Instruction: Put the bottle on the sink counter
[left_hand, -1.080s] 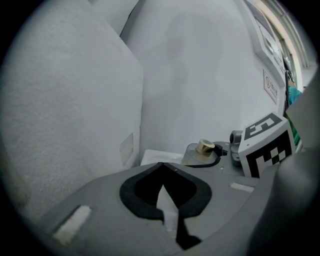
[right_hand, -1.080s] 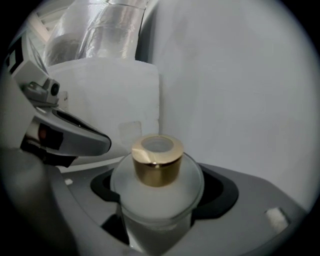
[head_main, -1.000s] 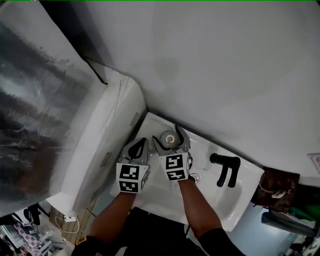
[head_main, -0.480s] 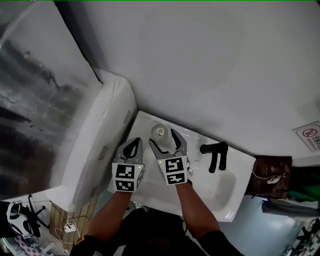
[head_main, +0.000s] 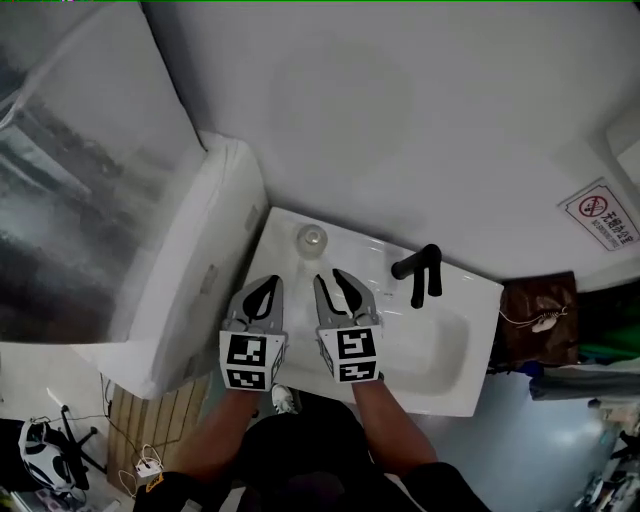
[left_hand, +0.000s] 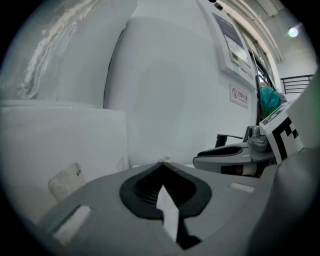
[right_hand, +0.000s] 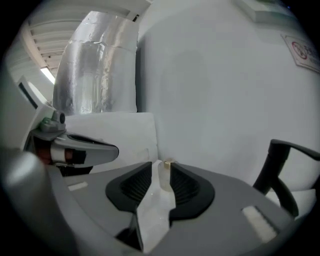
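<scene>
Landmark: a black faucet (head_main: 420, 272) stands at the back of the white sink counter (head_main: 355, 255), just behind the basin (head_main: 440, 345).
Forearms: two bare forearms (head_main: 392, 440) come in from the bottom of the head view, nearer than the faucet and to its left in that view.
Left gripper: the left gripper (head_main: 270, 284) is clenched, its jaw tips meeting with nothing caught in them. In the head view it lies over the counter's front left part, well left of the faucet and nearer the person.
Right gripper: the right gripper (head_main: 329, 277) lies between the left gripper and the faucet, nearer the person than the faucet. Its jaws have just been closing and now stand a narrow slit apart. The pads press on nothing, so it is released and empty.
Bottle: a small pale bottle (head_main: 312, 238) stands upright on the sink counter's back left corner, left of the faucet. It lies beyond both grippers' tips and apart from them. In the right gripper view it shows through the slit, well past the pads.
Ledge: a white ledge (head_main: 205, 260) adjoins the counter, farther left of the faucet than the bottle.
Foil: a silvery foil-clad surface (head_main: 70, 200) lies beyond the ledge, farthest left.
Wall: a plain pale wall (head_main: 400, 120) rises behind the faucet.
Sign: a red prohibition sign (head_main: 597, 213) hangs on the wall, far right of the faucet.
</scene>
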